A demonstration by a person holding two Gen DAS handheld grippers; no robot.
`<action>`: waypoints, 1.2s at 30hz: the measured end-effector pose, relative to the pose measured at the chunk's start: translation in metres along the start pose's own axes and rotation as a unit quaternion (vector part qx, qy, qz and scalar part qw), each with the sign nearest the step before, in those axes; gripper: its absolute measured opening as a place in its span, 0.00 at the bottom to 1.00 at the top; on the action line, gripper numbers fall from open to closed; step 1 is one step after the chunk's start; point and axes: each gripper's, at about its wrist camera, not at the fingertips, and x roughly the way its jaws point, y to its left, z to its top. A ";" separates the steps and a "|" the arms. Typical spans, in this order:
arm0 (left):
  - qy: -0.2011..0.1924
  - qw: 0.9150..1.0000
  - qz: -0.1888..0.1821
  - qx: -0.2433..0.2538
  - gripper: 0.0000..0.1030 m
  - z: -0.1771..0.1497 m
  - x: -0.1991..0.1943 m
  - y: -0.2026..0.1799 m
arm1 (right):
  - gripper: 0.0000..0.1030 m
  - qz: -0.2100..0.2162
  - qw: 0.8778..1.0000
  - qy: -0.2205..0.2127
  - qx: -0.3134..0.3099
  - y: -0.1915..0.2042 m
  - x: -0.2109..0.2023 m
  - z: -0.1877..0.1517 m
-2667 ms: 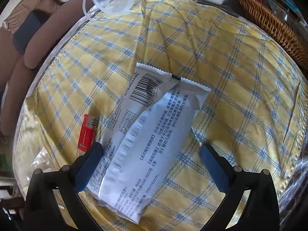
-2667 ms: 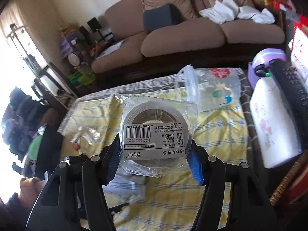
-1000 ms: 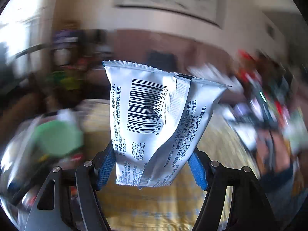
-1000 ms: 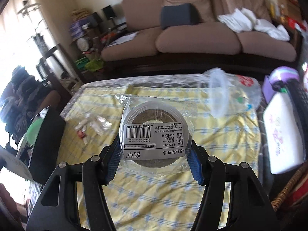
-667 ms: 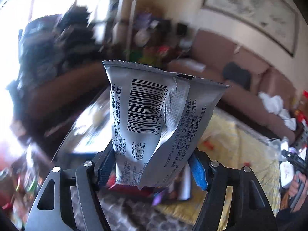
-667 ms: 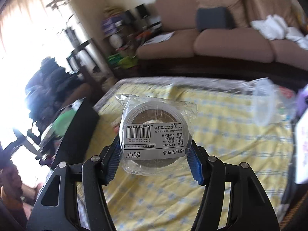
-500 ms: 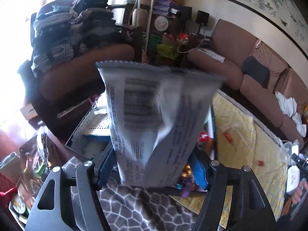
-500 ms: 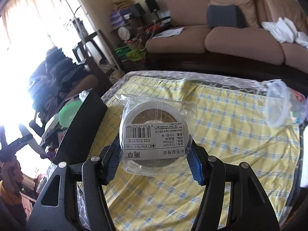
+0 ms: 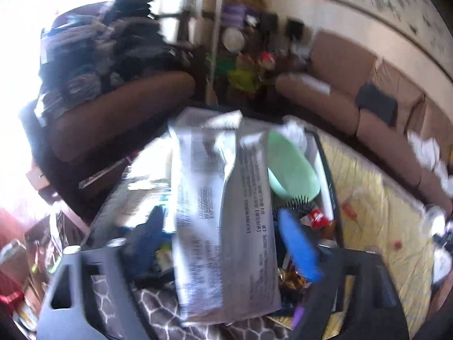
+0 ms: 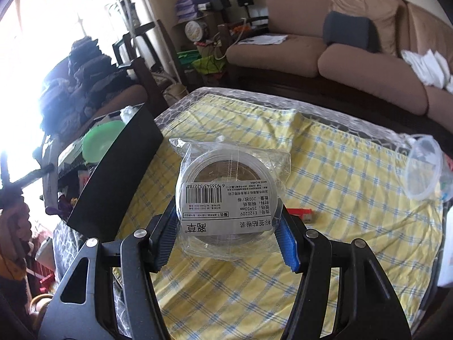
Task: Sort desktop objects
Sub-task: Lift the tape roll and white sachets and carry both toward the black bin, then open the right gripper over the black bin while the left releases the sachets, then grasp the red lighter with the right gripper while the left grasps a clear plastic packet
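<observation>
In the left wrist view my left gripper [image 9: 223, 243] stands wide open above a black storage box [image 9: 329, 187]. The silver packet [image 9: 223, 221] is loose between the fingers, blurred and tilted away over the box. The box holds a green bowl [image 9: 291, 167], a hairbrush [image 9: 297, 206] and other items. In the right wrist view my right gripper [image 10: 229, 238] is shut on a bagged roll of tape [image 10: 226, 195] with a barcode label, held above the yellow checked cloth [image 10: 325, 226]. The black box [image 10: 119, 175] is to its left.
A red lighter [image 10: 303, 214] lies on the cloth just right of the tape. A clear plastic cup [image 10: 423, 167] lies on its side at the far right. A brown sofa [image 10: 354, 53] stands behind the table. The hand-held left gripper [image 10: 17, 181] shows at the left edge.
My left gripper has opened and the silver packet has slipped from its grip, dropping over the black box. My right gripper, holding the tape, has swung left toward the box.
</observation>
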 end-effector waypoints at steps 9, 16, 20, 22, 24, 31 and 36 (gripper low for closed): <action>-0.071 0.983 -0.051 -0.160 0.99 -0.017 -0.057 0.067 | 0.57 0.194 0.979 0.058 0.001 0.103 0.075 0.005; -0.047 0.984 -0.066 -0.158 0.99 -0.032 -0.041 0.076 | 0.58 0.245 0.968 0.048 0.025 0.195 0.141 0.071; -0.038 0.984 -0.082 -0.155 0.99 -0.038 -0.035 0.078 | 0.71 0.201 0.978 0.059 0.010 0.223 0.174 0.097; -0.038 0.985 -0.081 -0.151 0.99 -0.038 -0.035 0.078 | 0.73 0.226 0.973 0.043 0.016 0.224 0.168 0.095; -0.043 0.983 -0.085 -0.155 0.99 -0.039 -0.036 0.082 | 0.77 0.244 0.969 0.026 0.013 0.214 0.153 0.089; -0.036 0.978 -0.106 -0.176 0.99 -0.046 -0.033 0.085 | 0.92 0.063 0.997 -0.038 0.009 0.103 0.093 0.058; -0.034 0.982 -0.109 -0.153 0.99 -0.043 -0.042 0.063 | 0.92 -0.129 0.991 0.025 0.030 -0.019 0.093 0.024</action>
